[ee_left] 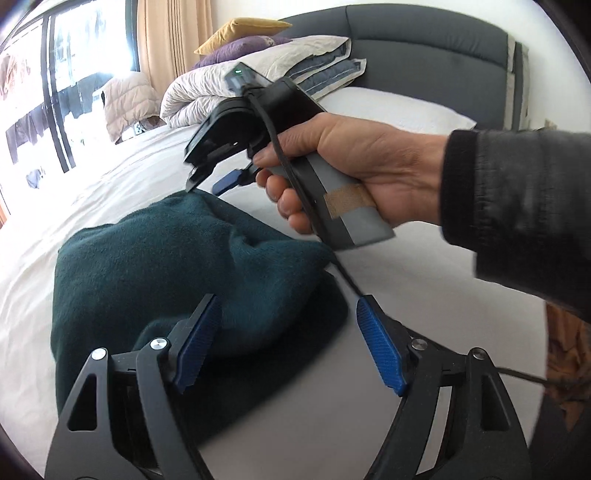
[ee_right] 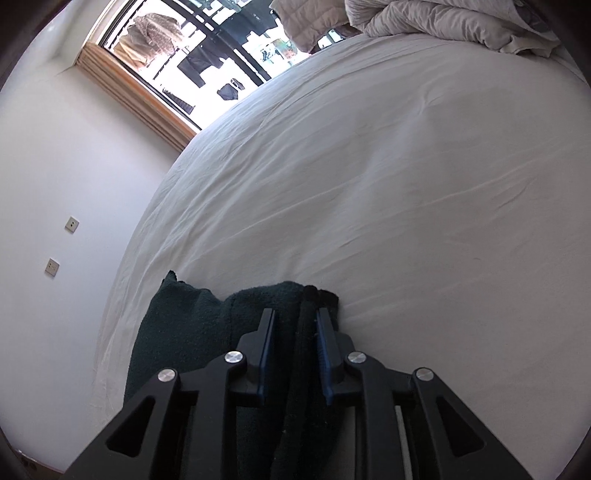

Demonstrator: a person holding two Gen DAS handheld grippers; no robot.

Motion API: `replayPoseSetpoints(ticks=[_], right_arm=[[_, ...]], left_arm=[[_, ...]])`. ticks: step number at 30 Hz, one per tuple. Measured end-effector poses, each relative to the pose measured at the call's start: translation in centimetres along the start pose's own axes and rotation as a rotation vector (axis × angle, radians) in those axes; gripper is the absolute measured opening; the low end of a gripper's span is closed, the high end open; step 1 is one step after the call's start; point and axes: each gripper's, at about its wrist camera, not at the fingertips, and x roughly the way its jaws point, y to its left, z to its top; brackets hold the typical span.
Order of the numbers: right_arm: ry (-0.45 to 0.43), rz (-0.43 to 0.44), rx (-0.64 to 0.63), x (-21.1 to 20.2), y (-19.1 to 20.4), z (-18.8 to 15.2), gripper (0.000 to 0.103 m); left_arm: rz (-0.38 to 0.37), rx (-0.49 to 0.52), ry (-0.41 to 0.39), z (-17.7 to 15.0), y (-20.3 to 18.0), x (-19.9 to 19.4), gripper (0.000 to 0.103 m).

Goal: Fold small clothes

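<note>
A dark green fleece garment lies bunched and folded over on the white bed sheet. My left gripper hovers over its near right edge, jaws wide open and nothing between them; its left finger is above the cloth. A hand in a dark sleeve holds my right gripper at the garment's far edge. In the right wrist view the right gripper stands a little open. A ridge of the green garment rises between its fingers, close to the right pad and clear of the left one.
Folded quilts and pillows are stacked by the dark headboard. A padded jacket sits near the window. A black cable trails from the right gripper across the sheet. The wall borders the bed's left side.
</note>
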Motion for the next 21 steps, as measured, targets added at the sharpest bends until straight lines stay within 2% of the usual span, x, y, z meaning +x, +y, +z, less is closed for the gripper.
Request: replayPoseSetpoints(ticks=[1,3,7,9,11,15,18,21], right_arm=[[-0.021,-0.003,0.019,-0.9,-0.4,-0.2,0.037],[-0.052,0.013,0.052,-3.1,-1.0,-0.9,0.037],[-0.054,0.085,0.028,-7.7,-0.3,-4.0,0.037],[-0.036,0.157,0.029,-9.5,0.3,-6.2,0.037],[-0.003,0.187,0.016,-10.2,1.3,-8.1,0.037],[0.072,0.149,-0.022,-9.2,2.8,-10.4,0.037],[0.136,0.103,-0.002,-7.6,1.8,-11.2,0.037],[0.190,0.058,0.003,-6.2,1.2,-11.6,0.037]], left_arm=[[-0.021,-0.026,-0.007,-0.4,0.3,-1.1,0.075],[-0.034,-0.068,-0.039,-1.5,1.1,-3.8,0.076],[0.078,-0.136,-0.085,-3.7,4.9,-7.5,0.078],[0.135,-0.197,-0.076,-4.3,7.9,-7.8,0.078],[0.169,-0.250,-0.055,-4.6,10.2,-7.5,0.078],[0.201,-0.243,-0.028,-4.4,12.3,-6.3,0.078],[0.182,-0.219,-0.004,-4.4,12.6,-5.3,0.078],[0.156,-0.189,0.065,-5.2,12.1,-4.1,0.078]])
